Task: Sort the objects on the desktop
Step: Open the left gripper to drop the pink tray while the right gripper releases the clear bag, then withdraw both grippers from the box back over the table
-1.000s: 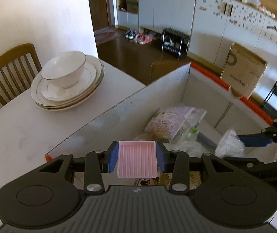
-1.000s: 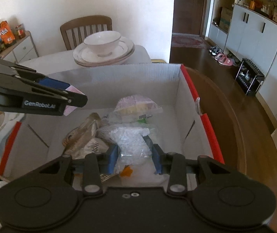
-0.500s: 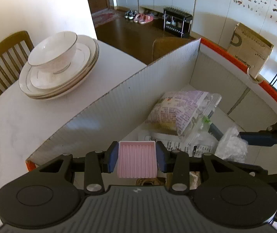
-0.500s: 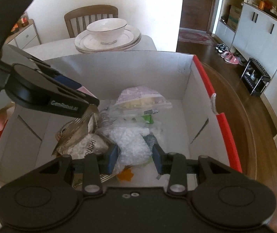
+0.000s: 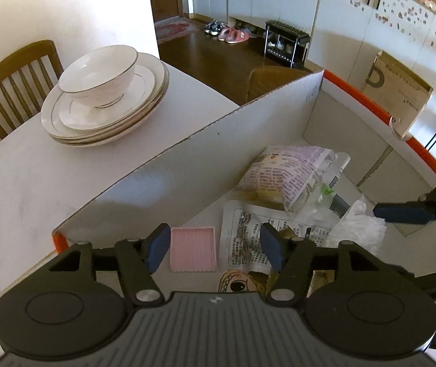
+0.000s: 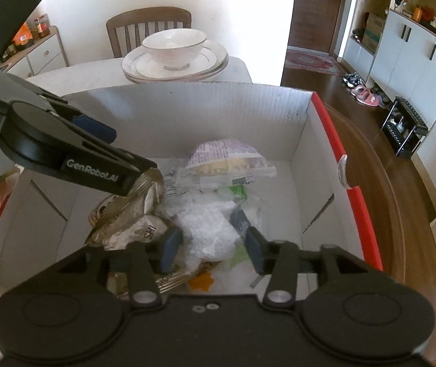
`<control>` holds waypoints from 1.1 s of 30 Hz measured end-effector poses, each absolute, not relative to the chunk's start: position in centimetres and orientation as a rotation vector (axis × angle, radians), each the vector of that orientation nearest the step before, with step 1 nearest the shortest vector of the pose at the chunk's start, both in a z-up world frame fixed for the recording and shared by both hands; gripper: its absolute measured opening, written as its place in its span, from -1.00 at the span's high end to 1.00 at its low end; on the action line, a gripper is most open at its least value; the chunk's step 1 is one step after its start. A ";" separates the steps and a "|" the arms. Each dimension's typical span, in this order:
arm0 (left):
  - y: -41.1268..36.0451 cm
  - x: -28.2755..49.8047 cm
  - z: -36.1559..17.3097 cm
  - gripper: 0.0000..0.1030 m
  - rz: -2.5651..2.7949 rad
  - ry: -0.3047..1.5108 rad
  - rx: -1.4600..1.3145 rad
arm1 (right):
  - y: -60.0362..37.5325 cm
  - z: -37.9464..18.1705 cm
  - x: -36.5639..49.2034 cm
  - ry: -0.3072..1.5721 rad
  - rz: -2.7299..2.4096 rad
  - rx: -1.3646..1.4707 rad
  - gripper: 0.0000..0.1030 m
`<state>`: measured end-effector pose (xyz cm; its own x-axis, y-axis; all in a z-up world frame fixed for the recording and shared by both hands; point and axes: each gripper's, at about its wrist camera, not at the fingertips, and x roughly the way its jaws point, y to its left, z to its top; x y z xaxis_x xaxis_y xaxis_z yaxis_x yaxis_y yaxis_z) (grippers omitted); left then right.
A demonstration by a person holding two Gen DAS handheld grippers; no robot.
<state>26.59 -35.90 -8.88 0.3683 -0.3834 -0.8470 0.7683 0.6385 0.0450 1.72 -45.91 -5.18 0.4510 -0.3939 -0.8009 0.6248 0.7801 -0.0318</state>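
Observation:
A white cardboard box (image 5: 218, 153) with a red rim holds several packets. My left gripper (image 5: 215, 246) hangs over its near corner with its jaws opening. A pink ribbed tray (image 5: 193, 249) lies loose below them on the box floor, beside the left pad and not pressed. In the right wrist view the box (image 6: 218, 116) shows from above. My right gripper (image 6: 212, 249) is opening too, and a clear bubble-wrap bag (image 6: 208, 229) lies between its pads without being squeezed. The left gripper (image 6: 132, 153) reaches in from the left.
A purple snack packet (image 6: 227, 159) lies at the back of the box, a foil packet (image 6: 126, 214) to the left. A bowl on stacked plates (image 5: 101, 91) sits on the white table (image 5: 19, 189) beyond the box. A wooden chair (image 5: 13, 82) stands behind.
Both grippers went from shut to open. The pink tray dropped out of the left jaws onto the box floor. The bubble-wrap bag slipped free of the right pads.

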 end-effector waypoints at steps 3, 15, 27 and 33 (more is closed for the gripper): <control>-35.2 26.5 -8.5 -0.27 -0.777 0.915 0.460 | -45.8 -4.7 1.5 0.893 -0.640 0.279 -0.14; -30.9 25.1 -5.6 -0.28 -0.805 0.855 0.352 | -43.8 -2.0 0.1 0.839 -0.633 0.267 -0.33; -24.8 22.0 -2.0 -0.28 -0.850 0.765 0.263 | -40.2 0.6 -0.6 0.768 -0.647 0.289 -0.44; -21.1 20.1 -1.0 -0.28 -0.851 0.723 0.253 | -37.5 1.2 0.2 0.741 -0.661 0.276 -0.63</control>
